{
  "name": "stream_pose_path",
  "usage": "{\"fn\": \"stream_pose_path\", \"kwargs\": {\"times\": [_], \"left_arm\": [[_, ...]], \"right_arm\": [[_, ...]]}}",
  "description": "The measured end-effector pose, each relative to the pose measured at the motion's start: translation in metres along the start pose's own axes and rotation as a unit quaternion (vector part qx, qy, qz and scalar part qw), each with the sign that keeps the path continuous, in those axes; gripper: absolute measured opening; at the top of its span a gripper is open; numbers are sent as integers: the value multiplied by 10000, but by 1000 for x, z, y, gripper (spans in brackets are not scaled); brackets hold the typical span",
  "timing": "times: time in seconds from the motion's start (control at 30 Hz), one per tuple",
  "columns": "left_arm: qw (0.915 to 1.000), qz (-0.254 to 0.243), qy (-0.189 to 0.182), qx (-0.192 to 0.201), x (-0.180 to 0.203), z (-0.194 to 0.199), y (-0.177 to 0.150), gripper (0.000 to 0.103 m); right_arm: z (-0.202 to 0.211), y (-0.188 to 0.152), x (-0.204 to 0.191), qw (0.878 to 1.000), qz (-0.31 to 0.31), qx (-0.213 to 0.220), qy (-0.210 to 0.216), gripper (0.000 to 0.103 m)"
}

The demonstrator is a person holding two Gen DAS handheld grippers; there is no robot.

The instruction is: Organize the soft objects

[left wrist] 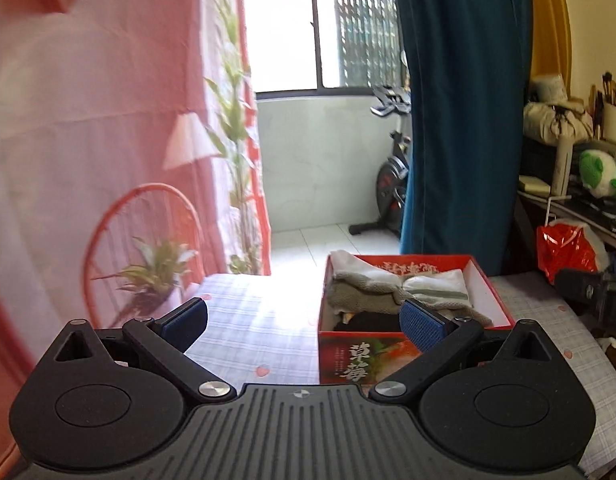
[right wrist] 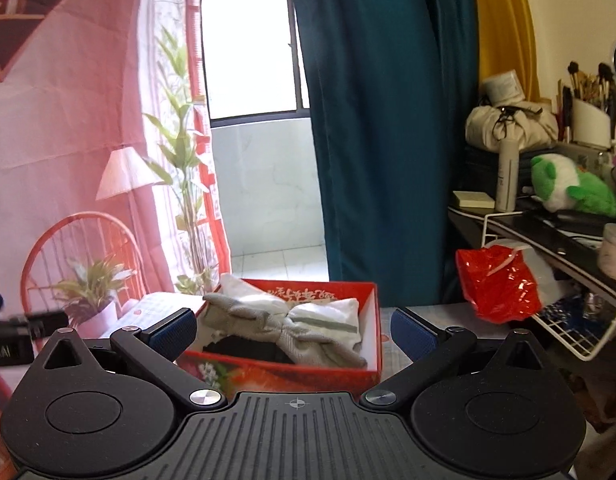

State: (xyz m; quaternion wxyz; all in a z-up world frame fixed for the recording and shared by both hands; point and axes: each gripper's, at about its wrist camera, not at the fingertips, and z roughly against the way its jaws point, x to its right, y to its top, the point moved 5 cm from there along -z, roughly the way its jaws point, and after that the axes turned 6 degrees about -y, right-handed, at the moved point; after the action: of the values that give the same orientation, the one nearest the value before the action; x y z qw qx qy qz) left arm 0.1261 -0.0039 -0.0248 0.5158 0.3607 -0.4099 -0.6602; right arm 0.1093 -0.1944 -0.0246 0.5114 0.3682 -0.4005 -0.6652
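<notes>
Hovering over a checked cloth (left wrist: 243, 336) printed with small hearts, the left claw (left wrist: 303, 326) has its jaws spread wide and empty. Its pads (left wrist: 422, 326) are blue and finely ribbed, set on matte black arms with round metal pivots. Ahead and to the right of it sits the box (left wrist: 496, 300), red glossy card with a white inside and a printed fruit picture on its near wall. Part of that wall is hidden behind the right pad.

The right claw (right wrist: 293, 332) is likewise open and holds nothing; the box (right wrist: 370, 320) lies straight ahead between its fingers. Inside, a grey knitted cloth (right wrist: 243, 318) with a nubby weave lies tangled with a white sock (right wrist: 332, 312) bearing a grey stripe. Beneath them something black (right wrist: 243, 350) shows, too covered to identify. Another white piece (right wrist: 237, 286) hangs over the far left corner of the rim.

Far left of the right claw, a dark blurred device (right wrist: 11, 336) is cut off by the frame edge. Right of it hangs a crinkled red bag (right wrist: 496, 284).
</notes>
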Motion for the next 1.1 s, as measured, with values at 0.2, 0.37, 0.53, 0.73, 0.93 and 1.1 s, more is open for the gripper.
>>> {"fn": "stream_pose_path", "kwargs": {"times": [0.2,0.37,0.53,0.73,0.93,1.1], "left_arm": [[9996,170,176,170,-8,48,-8,103],[9986,196,258,427,-15,69,-7,103],[9980,367,271,441,-23,65,-7,103],[9981,322,372,379,-20,66,-12,103],[9979,317,401,405,-20,70,-13,103],[9978,291,408,430,-20,72,-12,103]], "right_arm": [[48,-12,-12,9991,-160,92,395,103],[65,-14,-25,9983,123,158,551,103],[69,-8,-30,9988,167,319,317,103],[73,-5,-31,9986,227,424,224,103],[74,-5,-20,9989,-10,434,163,103],[76,-5,-14,9989,-119,445,74,103]]}}
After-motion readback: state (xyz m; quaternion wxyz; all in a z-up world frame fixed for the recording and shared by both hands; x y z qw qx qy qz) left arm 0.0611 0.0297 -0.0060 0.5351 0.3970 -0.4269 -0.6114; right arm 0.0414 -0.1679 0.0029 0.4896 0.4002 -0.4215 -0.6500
